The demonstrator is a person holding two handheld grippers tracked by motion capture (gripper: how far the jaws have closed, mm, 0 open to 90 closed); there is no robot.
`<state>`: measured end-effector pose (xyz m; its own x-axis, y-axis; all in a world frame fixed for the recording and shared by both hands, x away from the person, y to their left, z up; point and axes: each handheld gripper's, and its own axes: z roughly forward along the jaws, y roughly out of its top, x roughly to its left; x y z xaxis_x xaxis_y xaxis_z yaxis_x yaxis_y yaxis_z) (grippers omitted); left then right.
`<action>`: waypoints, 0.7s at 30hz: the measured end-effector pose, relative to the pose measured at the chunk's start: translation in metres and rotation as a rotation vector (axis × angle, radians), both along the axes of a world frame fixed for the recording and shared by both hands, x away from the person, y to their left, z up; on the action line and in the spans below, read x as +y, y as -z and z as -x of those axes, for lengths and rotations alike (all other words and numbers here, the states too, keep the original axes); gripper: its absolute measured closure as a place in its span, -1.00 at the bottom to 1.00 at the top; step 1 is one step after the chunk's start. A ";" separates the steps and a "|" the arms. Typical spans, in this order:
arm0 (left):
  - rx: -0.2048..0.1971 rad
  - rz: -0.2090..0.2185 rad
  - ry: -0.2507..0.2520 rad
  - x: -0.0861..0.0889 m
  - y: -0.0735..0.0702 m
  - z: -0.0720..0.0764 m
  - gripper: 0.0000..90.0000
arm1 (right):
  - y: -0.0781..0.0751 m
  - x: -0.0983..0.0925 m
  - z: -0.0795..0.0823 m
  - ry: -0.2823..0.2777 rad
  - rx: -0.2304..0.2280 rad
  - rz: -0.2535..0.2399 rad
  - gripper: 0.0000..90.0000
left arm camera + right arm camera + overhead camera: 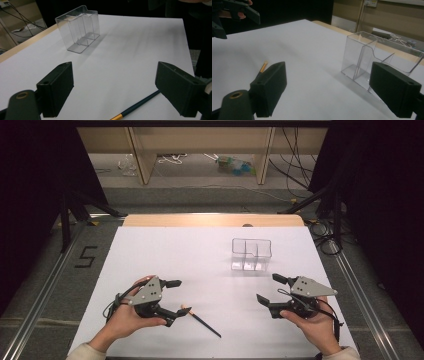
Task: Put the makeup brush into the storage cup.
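Note:
A dark pencil (200,319) with an orange, eraser-tipped end lies flat on the white table sheet (210,265) near the front. My left gripper (179,298) hovers just left of it, open, its nearer jaw close to the pencil's orange end. In the left gripper view the pencil (136,106) runs toward the right jaw, with nothing between the jaws of the left gripper (113,75). My right gripper (267,288) stands open at the front right, holding nothing. The right gripper view has the right gripper (327,75) open and the pencil (263,67) beyond its left jaw.
A clear plastic divided container (251,254) stands upright on the sheet, right of centre toward the back; it also appears as the container (78,30) and the container (372,60). A wooden table edge (212,220) runs along the back. Cables lie on the floor beyond.

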<state>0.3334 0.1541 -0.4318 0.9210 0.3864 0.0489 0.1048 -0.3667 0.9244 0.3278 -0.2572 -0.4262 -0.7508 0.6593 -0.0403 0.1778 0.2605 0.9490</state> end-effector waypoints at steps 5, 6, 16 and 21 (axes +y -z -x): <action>0.007 -0.089 0.072 -0.017 0.000 -0.005 -0.65 | 0.000 0.000 0.000 -0.007 0.003 0.001 -0.65; 0.013 -0.112 0.090 -0.020 0.000 -0.007 -0.65 | 0.000 0.000 0.000 -0.006 0.005 0.002 -0.65; 0.050 -0.356 0.267 -0.051 0.004 -0.019 -0.56 | 0.001 -0.001 0.000 -0.011 0.012 0.005 -0.65; 0.052 -0.501 0.358 -0.061 0.009 -0.024 -0.46 | 0.001 -0.001 -0.001 -0.010 0.015 -0.001 -0.65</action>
<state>0.3576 0.0931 -0.4408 0.9954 -0.0050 0.0960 -0.0645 -0.7756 0.6279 0.3287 -0.2578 -0.4275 -0.7578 0.6518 -0.0281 0.1897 0.2613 0.9464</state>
